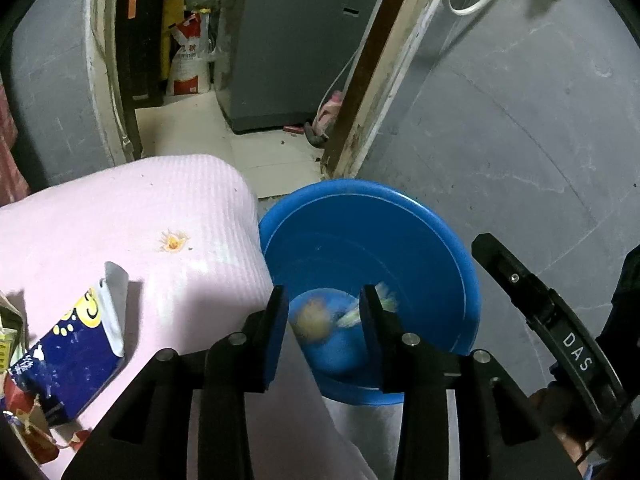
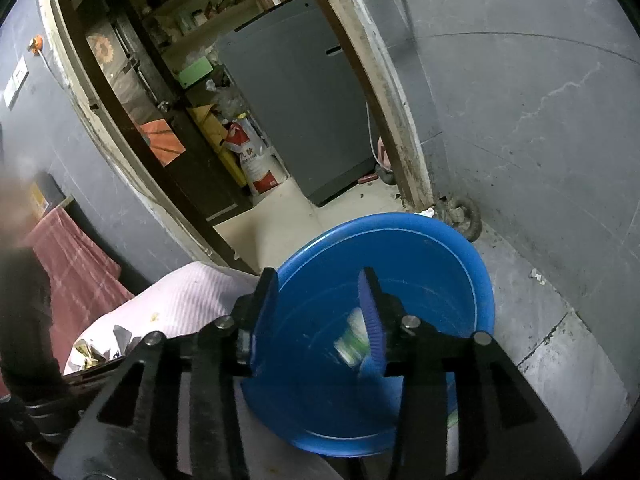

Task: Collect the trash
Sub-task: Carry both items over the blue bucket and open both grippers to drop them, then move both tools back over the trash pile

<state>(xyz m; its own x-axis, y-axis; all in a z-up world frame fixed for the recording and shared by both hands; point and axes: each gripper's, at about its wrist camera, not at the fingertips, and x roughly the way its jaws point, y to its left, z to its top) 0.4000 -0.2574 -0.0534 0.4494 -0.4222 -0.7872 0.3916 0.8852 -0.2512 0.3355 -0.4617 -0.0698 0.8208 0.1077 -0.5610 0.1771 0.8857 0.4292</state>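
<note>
My left claw points steeply down, its two fingers parted with nothing pressed between the pads. My right claw tilts down more gently, fingers likewise apart; it shows at four o'clock in the left view.

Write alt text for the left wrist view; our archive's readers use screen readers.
The left gripper, jaws open, hangs over a blue basin holding blurred trash. A blue snack bag lies on the pink cloth at left.
</note>
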